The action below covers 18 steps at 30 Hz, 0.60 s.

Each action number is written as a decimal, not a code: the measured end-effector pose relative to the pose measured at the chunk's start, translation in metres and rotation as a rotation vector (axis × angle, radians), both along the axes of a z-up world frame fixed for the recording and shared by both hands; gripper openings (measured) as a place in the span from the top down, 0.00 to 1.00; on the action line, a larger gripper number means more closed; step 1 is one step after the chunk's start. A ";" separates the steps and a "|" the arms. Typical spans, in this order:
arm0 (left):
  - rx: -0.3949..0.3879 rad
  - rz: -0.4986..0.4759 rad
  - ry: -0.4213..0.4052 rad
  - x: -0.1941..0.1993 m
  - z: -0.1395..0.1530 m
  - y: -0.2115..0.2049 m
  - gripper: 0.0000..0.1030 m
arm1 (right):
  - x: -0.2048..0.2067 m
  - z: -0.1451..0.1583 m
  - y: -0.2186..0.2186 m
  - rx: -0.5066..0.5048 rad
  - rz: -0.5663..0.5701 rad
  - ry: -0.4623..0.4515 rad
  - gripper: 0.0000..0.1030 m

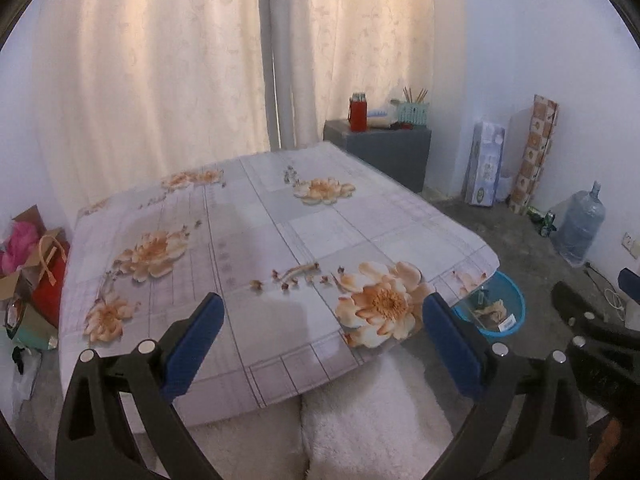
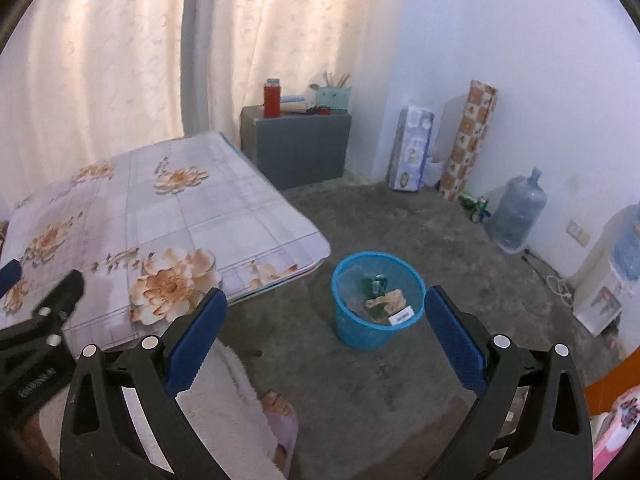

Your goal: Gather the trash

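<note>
A blue mesh wastebasket [image 2: 378,300] stands on the concrete floor right of the table, with crumpled paper and green wrappers [image 2: 386,300] inside. In the left wrist view the wastebasket [image 1: 494,306] peeks out past the table's near right corner. My right gripper [image 2: 326,322] hangs open and bare above the floor just short of the basket. My left gripper [image 1: 322,326] is open over the near edge of the flowered tablecloth [image 1: 248,240], nothing between its blue pads. Each gripper shows at the edge of the other's view.
A grey cabinet [image 2: 298,146] with a red flask [image 2: 272,98] stands by the curtains. Tall packages [image 2: 466,140] and a water jug [image 2: 518,212] line the right wall, a dispenser [image 2: 608,280] beyond. Bags [image 1: 36,264] pile left of the table. A person's white-robed legs and slippered foot [image 2: 280,416] are below.
</note>
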<state>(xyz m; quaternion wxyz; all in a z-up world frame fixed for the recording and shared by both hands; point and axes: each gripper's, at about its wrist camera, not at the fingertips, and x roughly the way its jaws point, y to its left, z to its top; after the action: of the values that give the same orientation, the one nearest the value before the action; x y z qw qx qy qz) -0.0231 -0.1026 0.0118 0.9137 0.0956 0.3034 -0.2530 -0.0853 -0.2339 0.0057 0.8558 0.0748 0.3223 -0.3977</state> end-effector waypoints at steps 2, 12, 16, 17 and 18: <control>0.025 -0.005 0.003 -0.001 -0.001 -0.004 0.05 | 0.003 -0.002 0.001 0.006 -0.001 0.016 0.08; 0.037 0.064 0.028 0.012 0.001 -0.013 0.05 | 0.007 -0.009 -0.007 0.052 0.008 0.049 0.08; 0.046 0.057 0.057 0.017 -0.001 -0.021 0.05 | 0.007 -0.009 -0.009 0.055 0.003 0.056 0.08; 0.048 0.054 0.064 0.017 -0.002 -0.022 0.05 | 0.007 -0.009 -0.011 0.058 0.002 0.058 0.08; 0.051 0.052 0.069 0.018 -0.003 -0.023 0.05 | 0.006 -0.010 -0.012 0.064 0.001 0.059 0.08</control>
<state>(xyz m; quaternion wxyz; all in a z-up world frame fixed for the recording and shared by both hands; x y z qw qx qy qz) -0.0052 -0.1258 0.0091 0.9062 0.1022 0.3433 -0.2246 -0.0792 -0.2461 -0.0042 0.8431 0.0905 0.3601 -0.3889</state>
